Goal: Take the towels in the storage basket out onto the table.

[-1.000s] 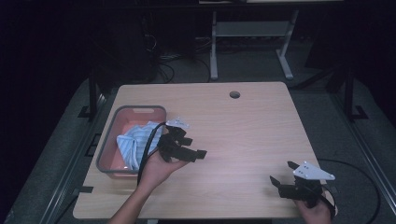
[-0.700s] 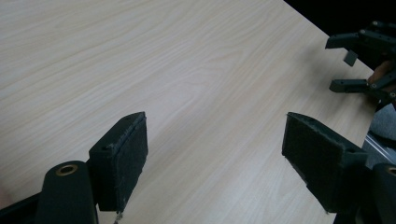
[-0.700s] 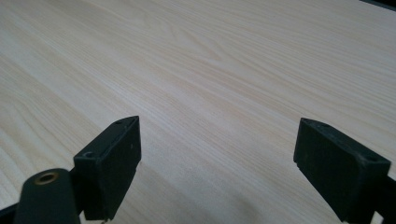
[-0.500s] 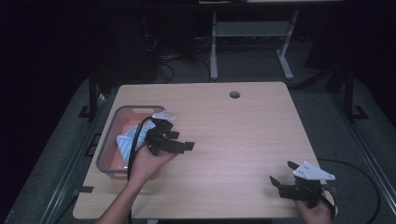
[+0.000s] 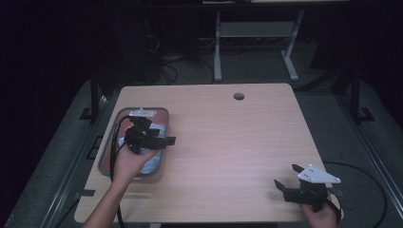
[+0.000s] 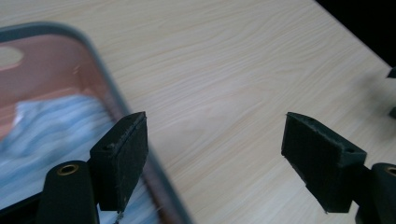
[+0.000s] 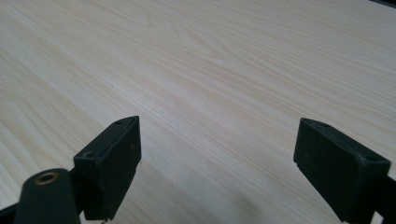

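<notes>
A grey-rimmed, reddish tray point(image 5: 105, 156) sits at the table's left side and holds a light blue striped cloth point(image 5: 153, 165). My left gripper point(image 5: 164, 137) hovers open over the tray's right rim, one jaw above the cloth and one above bare wood. In the left gripper view the tray's rim point(image 6: 46, 29) and the cloth point(image 6: 56, 126) lie at the left, and nothing sits between the jaws of the left gripper point(image 6: 219, 158). My right gripper point(image 5: 286, 175) stands open near the table's front right corner. The right gripper point(image 7: 217, 163) has plain wood between its jaws.
The light wooden table point(image 5: 237, 142) has a round cable hole point(image 5: 238, 96) near its far edge. A white metal frame point(image 5: 256, 42) and cables stand on the dark floor behind the table. A cable point(image 5: 113, 156) trails from the left gripper past the tray.
My left gripper has moved left and a little farther back, from the table's middle to over the tray's right rim. The right gripper has stayed put.
</notes>
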`<state>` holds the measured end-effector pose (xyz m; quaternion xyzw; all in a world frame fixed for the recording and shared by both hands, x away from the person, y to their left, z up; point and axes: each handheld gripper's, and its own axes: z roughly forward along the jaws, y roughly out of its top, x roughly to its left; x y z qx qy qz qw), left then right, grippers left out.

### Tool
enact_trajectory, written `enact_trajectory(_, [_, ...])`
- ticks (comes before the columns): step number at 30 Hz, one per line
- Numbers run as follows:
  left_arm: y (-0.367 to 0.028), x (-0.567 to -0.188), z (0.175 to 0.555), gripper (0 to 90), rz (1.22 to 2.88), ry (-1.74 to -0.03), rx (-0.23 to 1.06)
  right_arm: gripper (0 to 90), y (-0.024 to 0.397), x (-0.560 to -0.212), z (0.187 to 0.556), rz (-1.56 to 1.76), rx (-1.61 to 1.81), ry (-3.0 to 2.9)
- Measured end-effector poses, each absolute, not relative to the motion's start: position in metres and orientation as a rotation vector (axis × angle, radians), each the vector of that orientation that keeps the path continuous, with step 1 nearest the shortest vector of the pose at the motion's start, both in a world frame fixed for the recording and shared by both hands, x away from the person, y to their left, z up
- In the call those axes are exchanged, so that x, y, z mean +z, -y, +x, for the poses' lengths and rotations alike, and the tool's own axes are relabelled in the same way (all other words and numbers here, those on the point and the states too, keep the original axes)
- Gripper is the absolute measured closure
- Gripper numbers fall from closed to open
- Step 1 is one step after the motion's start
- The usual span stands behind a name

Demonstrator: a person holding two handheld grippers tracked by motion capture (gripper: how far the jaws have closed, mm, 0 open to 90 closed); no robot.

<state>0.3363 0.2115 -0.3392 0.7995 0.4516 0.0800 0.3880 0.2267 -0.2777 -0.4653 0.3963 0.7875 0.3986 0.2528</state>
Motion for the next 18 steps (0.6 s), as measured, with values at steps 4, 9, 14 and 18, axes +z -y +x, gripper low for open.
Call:
enact_trajectory(4, [-0.228, -0.341, 0.336, 22.3, 2.001, -1.193, 0.222, 14.5, 0.277, -0.466, 0.226, 1.083, 1.082, -2.145])
enact_trajectory(9, [-0.244, -0.345, 0.336, 22.3, 1.981, -1.253, 0.256, 14.5, 0.276, -0.466, 0.227, 1.080, 1.077, -2.147])
enact_trajectory(14, [-0.259, -0.350, 0.338, 22.3, 1.972, -1.323, 0.293, 14.5, 0.276, -0.466, 0.227, 1.082, 1.077, -2.145])
enact_trajectory(18, [-0.265, -0.357, 0.341, 22.8, 1.993, -1.384, 0.320, 14.5, 0.275, -0.466, 0.226, 1.086, 1.078, -2.146])
